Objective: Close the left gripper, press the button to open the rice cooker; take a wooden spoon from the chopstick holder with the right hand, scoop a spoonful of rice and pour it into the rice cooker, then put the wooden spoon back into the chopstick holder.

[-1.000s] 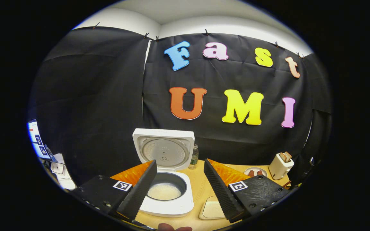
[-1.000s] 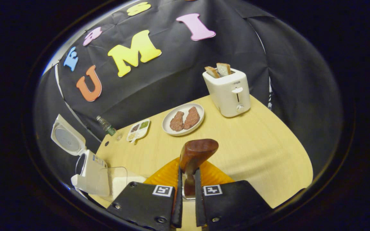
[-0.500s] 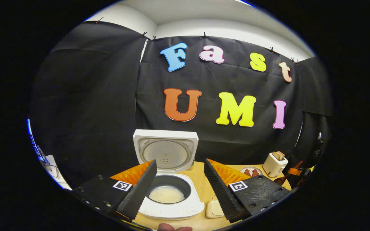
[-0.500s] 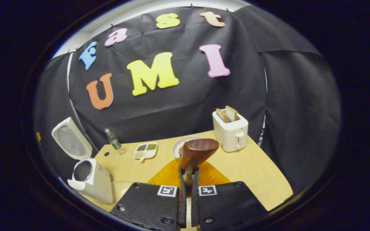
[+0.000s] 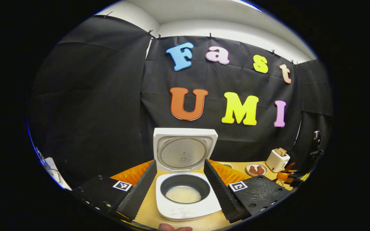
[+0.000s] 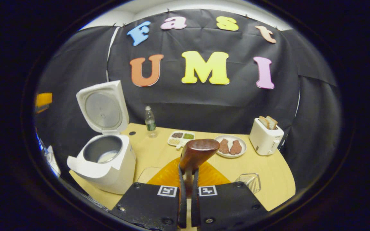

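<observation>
A: Where does the white square rice cooker stand?
B: On the pale wooden bench, its hinged lid tipped upright. In the left gripper view the dark inner pot sits between the two fingers of the left claw, with a shallow layer of white rice at the bottom.

A: How is that left claw set?
B: Spread wide, nothing between its fingers, hanging in front of the cooker without touching it.

A: And the right claw?
B: Pinched almost together on the handle of the dark brown wooden spoon, both fingers pressing the stem. The bowl of the spoon rises just past the fingertips, above the bench.

A: Anything in the spoon?
B: I cannot tell; only its rounded back shows.

A: What else is on the bench?
B: In the right gripper view, a wire chopstick holder near the right claw, a clear shallow container beside the cooker, a white toaster with two slices in it, a white plate of brown patties, a small divided tray, and a clear plastic bottle by the back wall.
</observation>
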{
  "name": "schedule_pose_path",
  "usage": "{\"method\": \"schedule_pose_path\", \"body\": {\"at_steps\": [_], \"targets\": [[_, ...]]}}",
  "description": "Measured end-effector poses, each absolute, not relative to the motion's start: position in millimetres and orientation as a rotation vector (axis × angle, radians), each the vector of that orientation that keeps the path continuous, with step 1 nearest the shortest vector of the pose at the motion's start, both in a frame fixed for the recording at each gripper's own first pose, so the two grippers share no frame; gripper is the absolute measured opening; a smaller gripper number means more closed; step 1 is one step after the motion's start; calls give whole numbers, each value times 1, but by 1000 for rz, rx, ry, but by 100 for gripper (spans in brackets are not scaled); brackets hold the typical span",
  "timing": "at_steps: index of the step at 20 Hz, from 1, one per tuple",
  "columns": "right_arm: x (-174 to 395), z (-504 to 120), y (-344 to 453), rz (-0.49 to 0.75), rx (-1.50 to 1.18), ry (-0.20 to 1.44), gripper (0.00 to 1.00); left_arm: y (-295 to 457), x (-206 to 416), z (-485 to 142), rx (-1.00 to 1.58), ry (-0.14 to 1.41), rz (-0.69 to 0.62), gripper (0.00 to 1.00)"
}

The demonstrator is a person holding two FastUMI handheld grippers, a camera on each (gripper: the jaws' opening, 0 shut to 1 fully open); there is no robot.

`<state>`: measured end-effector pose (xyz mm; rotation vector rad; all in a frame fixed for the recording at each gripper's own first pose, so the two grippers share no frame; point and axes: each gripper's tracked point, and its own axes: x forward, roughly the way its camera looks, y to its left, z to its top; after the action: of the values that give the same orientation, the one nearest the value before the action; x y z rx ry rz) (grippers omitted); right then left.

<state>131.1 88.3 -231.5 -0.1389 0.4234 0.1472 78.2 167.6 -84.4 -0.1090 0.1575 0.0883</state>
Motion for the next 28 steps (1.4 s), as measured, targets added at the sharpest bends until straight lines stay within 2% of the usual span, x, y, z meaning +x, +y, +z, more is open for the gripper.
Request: {"method": "schedule_pose_path", "body": {"at_steps": [5, 10, 21, 28], "targets": [[135, -295, 100, 105, -430, 432, 11, 199, 68, -104, -99, 210, 99, 94], [127, -328, 112, 119, -429, 474, 11, 215, 59, -114, -104, 234, 117, 94], [122, -341, 156, 166, 207, 639, 11, 234, 39, -119, -113, 262, 184, 95], [134, -335, 128, 105, 642, 669, 11, 215, 34, -109, -104, 255, 182, 95]]}}
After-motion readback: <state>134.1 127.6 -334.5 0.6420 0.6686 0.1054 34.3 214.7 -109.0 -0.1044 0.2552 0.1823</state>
